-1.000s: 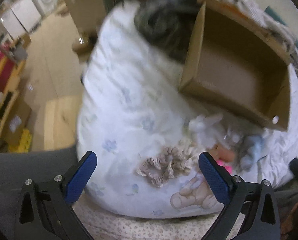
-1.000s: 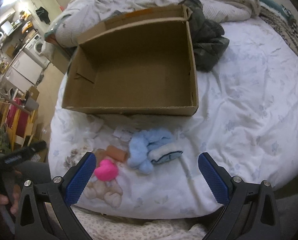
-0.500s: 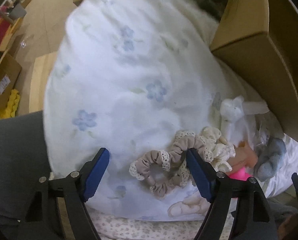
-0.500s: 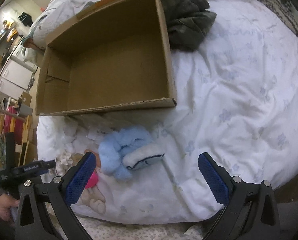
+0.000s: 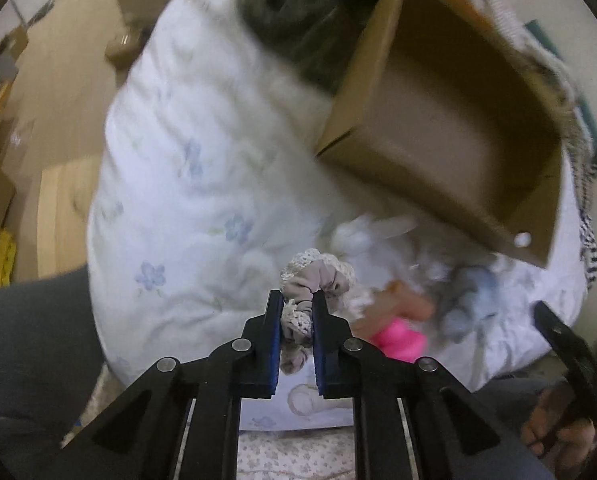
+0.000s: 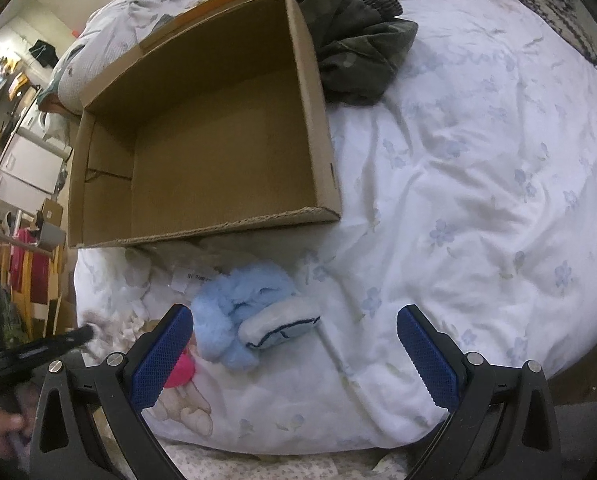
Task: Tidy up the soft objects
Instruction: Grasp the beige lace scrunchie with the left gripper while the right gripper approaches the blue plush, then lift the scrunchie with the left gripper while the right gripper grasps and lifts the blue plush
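Here, left gripper (image 5: 295, 326) pinched tight on a taupe lace-edged scrunchie (image 5: 313, 280), held just above the floral duvet (image 5: 186, 168). Right gripper (image 6: 294, 344) spread wide, holding nothing, over a fluffy blue toy (image 6: 238, 304). Beyond, an open cardboard box (image 6: 318, 120).

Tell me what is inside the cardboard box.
Nothing shows inside the cardboard box: bare floor and walls in the right wrist view. The near wall hides a thin strip of floor behind it. The scrunchie is outside it, in the left tongs.
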The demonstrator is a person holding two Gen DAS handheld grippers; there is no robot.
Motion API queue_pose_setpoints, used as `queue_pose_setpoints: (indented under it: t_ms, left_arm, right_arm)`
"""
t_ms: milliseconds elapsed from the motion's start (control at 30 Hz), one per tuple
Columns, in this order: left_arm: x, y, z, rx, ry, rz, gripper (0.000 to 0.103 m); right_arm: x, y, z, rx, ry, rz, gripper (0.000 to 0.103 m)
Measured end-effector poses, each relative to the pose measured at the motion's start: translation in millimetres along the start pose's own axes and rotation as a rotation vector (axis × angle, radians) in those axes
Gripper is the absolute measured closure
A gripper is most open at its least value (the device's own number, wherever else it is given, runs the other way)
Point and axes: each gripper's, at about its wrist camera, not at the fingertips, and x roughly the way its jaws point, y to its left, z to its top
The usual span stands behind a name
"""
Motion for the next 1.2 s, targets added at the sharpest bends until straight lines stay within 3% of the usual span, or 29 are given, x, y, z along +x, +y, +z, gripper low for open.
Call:
queue_pose_setpoints:
  t_ms: [200,367,467,567,767,833,867,900,933,1033,1200]
  left_arm:
    - [-67.9,-36.3,34.8,0.111,-0.116,-0.008,0.091]
    - [-64.8,-46.8,57.6,0.19,-0.142,0.022,0.091]
    - [-44.5,-41.1,54.0,0.168,-0.103,-0.007,0.091]
    - [-27.2,-35.9,55.5,0.088,-0.019,-0.105,0.091]
    - [-31.4,-46.4,53.2,0.126,-0.045,-0.073,0.091]
    - [-32.5,-48.0,52.2,0.134,-0.045,-0.051,0.091]
    - [-33.0,-48.0,52.2,0.136,-0.045,-0.048,0.091]
    - [-33.5,-49.0,53.0,0.139,-0.043,-0.039,0.091]
    - [-33.4,-48.9,52.8,0.145,-0.045,-0.027,0.091]
    - [-33.2,-49.2,51.8,0.151,-0.048,-0.006,0.091]
    - [-31.6,-48.7,47.8,0.151,-0.043,0.005,0.091]
  right_arm:
    - [9.3,-9.9,4.3,0.075,0.028,0.012,0.0]
    - [32.0,-4.8,7.9,0.107,0.105,0.051,0.0]
    - [45.7,17.1,8.8,0.019,0.145,0.06,0.0]
    - [57.8,40.8,6.2,-0.111,0.154,-0.017,0.0]
    - [91.8,56.4,0.8,-0.224,0.247,-0.123,0.0]
    - [92.7,61.0,1.3,-0.26,0.246,-0.134,0.025]
    - [92.2,63.6,2.0,-0.277,0.241,-0.139,0.027]
    - [90.0,64.6,2.9,-0.287,0.227,-0.142,0.04]
    - [87.8,64.4,4.2,-0.285,0.22,-0.141,0.046]
    - [74.3,54.5,2.2,-0.259,0.197,-0.115,0.062]
    - [46.0,48.1,4.0,-0.215,0.151,-0.028,0.071]
